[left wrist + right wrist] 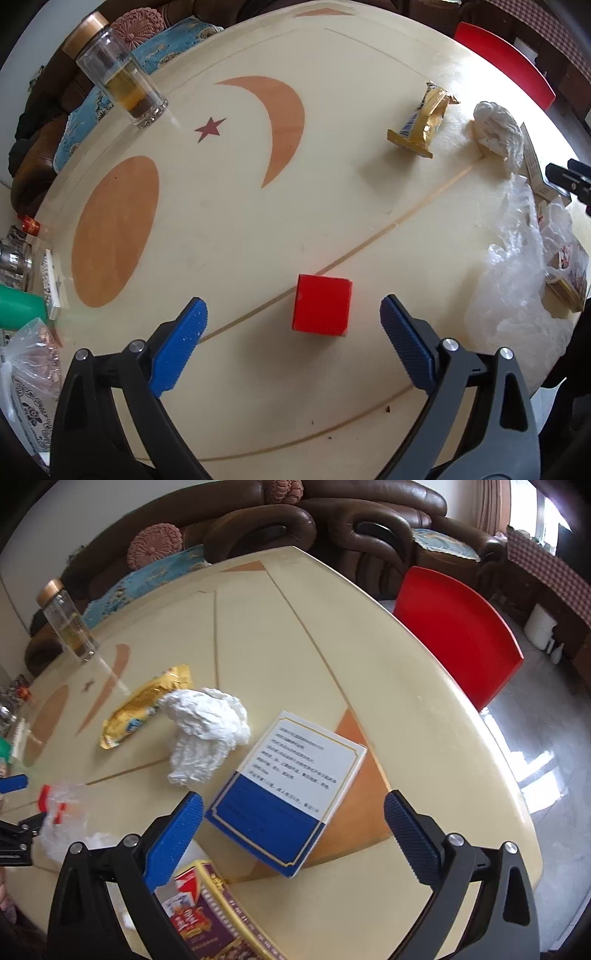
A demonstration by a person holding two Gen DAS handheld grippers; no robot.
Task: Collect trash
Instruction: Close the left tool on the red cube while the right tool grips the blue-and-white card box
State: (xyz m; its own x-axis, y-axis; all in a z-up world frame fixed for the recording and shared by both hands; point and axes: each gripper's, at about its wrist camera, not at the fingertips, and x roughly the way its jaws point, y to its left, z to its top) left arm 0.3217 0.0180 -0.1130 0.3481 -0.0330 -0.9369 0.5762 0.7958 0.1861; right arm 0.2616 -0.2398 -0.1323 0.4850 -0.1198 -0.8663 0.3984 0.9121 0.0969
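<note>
We see the cream counter [424, 709] filling both frames, the clear plastic bag [517, 295] at right of the left view. The blue-and-white box [291, 790] sits mid-frame, crumpled tissue [207, 731] and gold wrapper [144, 705] up-left. We risk sweeping up the red cube [321, 304], probably not trash. Left claw [293, 321] and right claw [293, 814] gape wide, holding nothing.
</note>
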